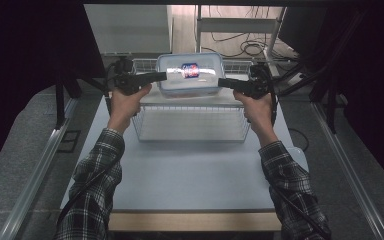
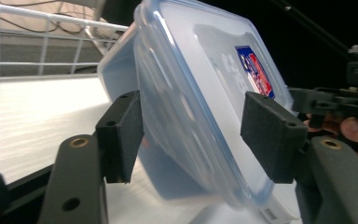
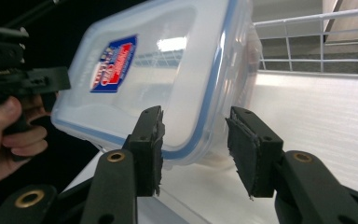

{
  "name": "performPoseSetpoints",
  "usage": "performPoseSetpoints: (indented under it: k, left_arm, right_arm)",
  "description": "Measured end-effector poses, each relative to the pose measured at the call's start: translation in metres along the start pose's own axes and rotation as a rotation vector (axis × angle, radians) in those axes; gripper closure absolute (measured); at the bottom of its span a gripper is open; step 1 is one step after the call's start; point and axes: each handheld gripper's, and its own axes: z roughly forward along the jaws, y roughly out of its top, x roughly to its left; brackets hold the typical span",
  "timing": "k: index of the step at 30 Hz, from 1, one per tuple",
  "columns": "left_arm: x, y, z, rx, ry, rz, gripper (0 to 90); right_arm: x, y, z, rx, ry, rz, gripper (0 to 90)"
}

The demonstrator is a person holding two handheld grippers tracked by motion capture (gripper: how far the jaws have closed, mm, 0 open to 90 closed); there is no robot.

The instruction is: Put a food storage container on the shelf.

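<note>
Table (image 1: 190,175): pale top, seen in the high view; a wire basket (image 1: 190,131) is stood on its far half.
Basket: white wire, open at the top; a pale shelf-like surface is seen at its far part, under the box.
Box (image 1: 190,73): clear plastic food container with a blue-sealed lid and a red-and-blue label (image 1: 190,70); it is seen over the far part of the basket, between the 2 grippers. Whether it rests on the surface or is lifted cannot be told.
Box, axis: long axis is run left to right across the table, from 1 gripper to the other; lid and label are turned up toward the high camera.
Arms: 2 plaid sleeves are brought in from the bottom edge, forearms stretched forward, each hand wrapped round a gripper handle, jaws pointed inward.
Left gripper (image 2: 200,137): jaws are held wide apart; the box's left end is set between the pads, lid rim in the gap; firm contact cannot be told.
Right gripper (image 3: 195,144): jaws are held part open astride the box's right end; the left pad (image 3: 153,140) is seen just at the lid; no firm clamp is seen.
</note>
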Motion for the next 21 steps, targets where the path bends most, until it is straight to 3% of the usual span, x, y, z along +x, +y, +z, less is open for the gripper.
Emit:
performPoseSetpoints:
  k: [5, 14, 21]
  left_arm:
    - [-0.0006, -0.0013, 0.0054, 0.017, -0.003, 0.010, 39.6]
    - [-0.0017, -0.0011, 0.0056, 0.021, 0.003, 0.005, 39.7]
    - [-0.0048, -0.0030, 0.0046, 0.011, 0.015, 0.014, 39.4]
  right_arm:
    - [-0.0010, 0.0027, 0.0001, -0.025, -0.005, 0.022, 54.1]
    - [0.0022, 0.0063, -0.0011, -0.018, -0.039, -0.015, 58.5]
    - [0.0020, 0.0064, -0.0036, -0.018, -0.032, -0.033, 60.3]
